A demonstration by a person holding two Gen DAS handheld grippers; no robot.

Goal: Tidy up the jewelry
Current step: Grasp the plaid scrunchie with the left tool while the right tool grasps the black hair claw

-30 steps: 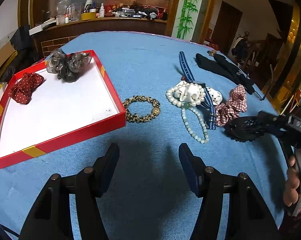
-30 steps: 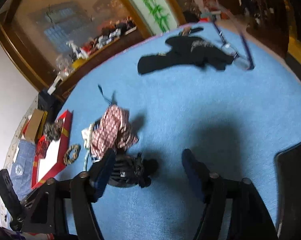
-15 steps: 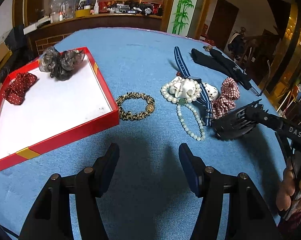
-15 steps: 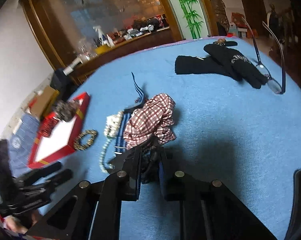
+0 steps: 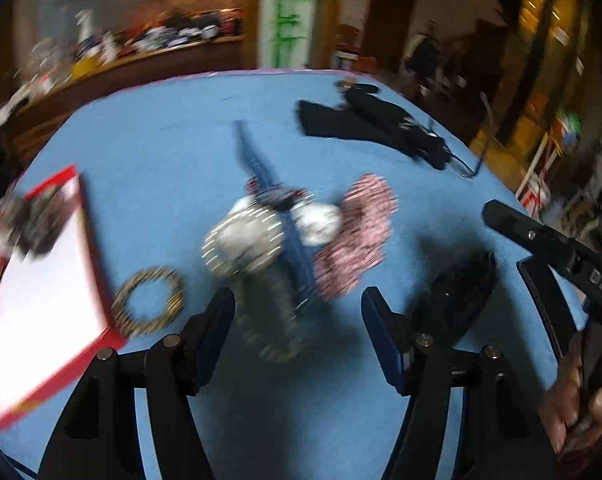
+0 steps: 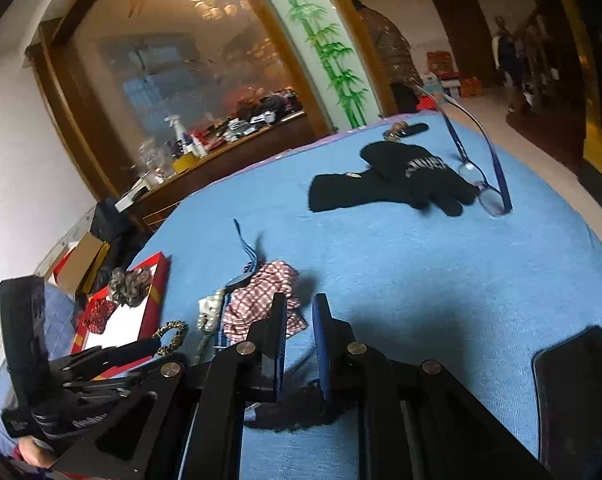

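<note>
We saw the right gripper (image 6: 299, 344) clamped on the black hair claw (image 6: 293, 414); red tray (image 6: 157, 300) lay at ten o'clock; left gripper (image 5: 299, 312) gaped empty.

On the blue tablecloth (image 6: 441, 272) we see a pair of black gloves (image 6: 393, 184), and blue-framed glasses (image 6: 481, 184) lie just beside them. Behind the table we see a wooden counter (image 6: 229, 160) with a spray bottle (image 6: 177, 130) and a bamboo-painted panel (image 6: 321, 40).
</note>
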